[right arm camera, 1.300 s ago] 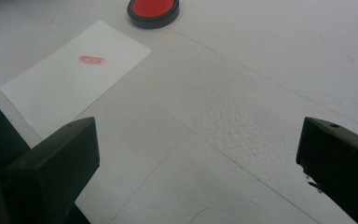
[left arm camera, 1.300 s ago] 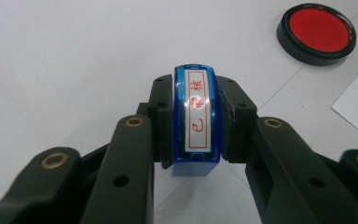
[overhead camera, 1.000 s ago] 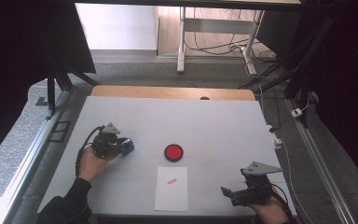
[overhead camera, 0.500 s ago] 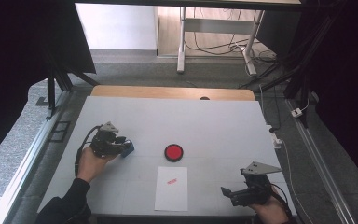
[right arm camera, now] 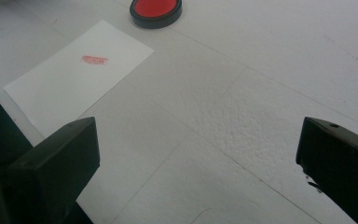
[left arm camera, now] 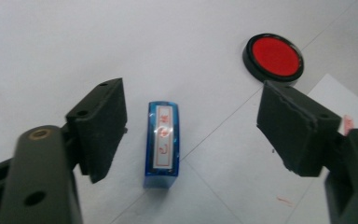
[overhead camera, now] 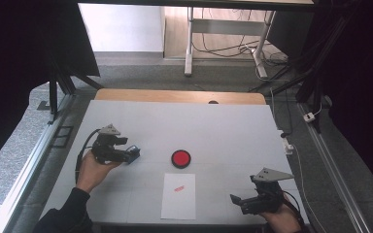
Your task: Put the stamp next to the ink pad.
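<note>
A blue stamp (left arm camera: 162, 140) with a red-and-white label lies flat on the white table (overhead camera: 223, 131). It lies between the jaws of my left gripper (left arm camera: 193, 112), nearer the left jaw and touching neither. In the high view the left gripper (overhead camera: 127, 156) is at the table's left, open, with the stamp (overhead camera: 134, 154) at its tips. A round red ink pad (overhead camera: 180, 158) sits mid-table. A white paper sheet (overhead camera: 178, 195) with a small red stamp mark (right arm camera: 94, 59) lies near the front edge. My right gripper (overhead camera: 235, 199) rests open at the front right, with bare table between its jaws.
A wooden strip (overhead camera: 179, 96) runs along the table's far edge, with a small dark spot (overhead camera: 213, 102) on it. A white block with a cable (overhead camera: 287, 143) hangs at the right edge. Metal rails flank both sides of the table.
My left gripper has drawn back a little to the left while the blue stamp stays on the table. The right gripper has not moved.
</note>
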Motion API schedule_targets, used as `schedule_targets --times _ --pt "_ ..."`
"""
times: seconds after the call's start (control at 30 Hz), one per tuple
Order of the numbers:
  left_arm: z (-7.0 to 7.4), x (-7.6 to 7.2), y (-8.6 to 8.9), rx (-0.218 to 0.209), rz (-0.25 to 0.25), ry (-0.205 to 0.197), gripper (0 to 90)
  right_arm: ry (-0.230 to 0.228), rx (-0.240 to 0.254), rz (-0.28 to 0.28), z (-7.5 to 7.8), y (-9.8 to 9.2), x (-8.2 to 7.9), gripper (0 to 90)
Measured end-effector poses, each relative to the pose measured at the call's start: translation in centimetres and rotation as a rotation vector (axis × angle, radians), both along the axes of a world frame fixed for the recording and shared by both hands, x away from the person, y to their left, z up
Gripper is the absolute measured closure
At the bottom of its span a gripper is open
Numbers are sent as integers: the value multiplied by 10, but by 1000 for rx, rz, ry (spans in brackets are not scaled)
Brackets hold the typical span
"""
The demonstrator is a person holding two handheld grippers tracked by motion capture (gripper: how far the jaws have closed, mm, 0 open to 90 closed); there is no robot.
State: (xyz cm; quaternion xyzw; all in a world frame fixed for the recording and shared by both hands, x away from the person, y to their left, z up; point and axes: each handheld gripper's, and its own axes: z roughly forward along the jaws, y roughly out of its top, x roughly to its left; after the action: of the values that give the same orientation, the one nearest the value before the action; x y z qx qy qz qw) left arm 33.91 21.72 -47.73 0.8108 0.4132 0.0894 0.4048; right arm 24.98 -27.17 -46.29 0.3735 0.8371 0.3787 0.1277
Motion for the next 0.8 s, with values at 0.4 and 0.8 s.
schedule_targets --times 0.4,0.8 --pt "11 -14 -6 -13 -29 0 80 0 -1 4 0 0 0 0" --pt "14 -28 -3 -58 -28 7 12 3 -8 8 0 1 0 0"
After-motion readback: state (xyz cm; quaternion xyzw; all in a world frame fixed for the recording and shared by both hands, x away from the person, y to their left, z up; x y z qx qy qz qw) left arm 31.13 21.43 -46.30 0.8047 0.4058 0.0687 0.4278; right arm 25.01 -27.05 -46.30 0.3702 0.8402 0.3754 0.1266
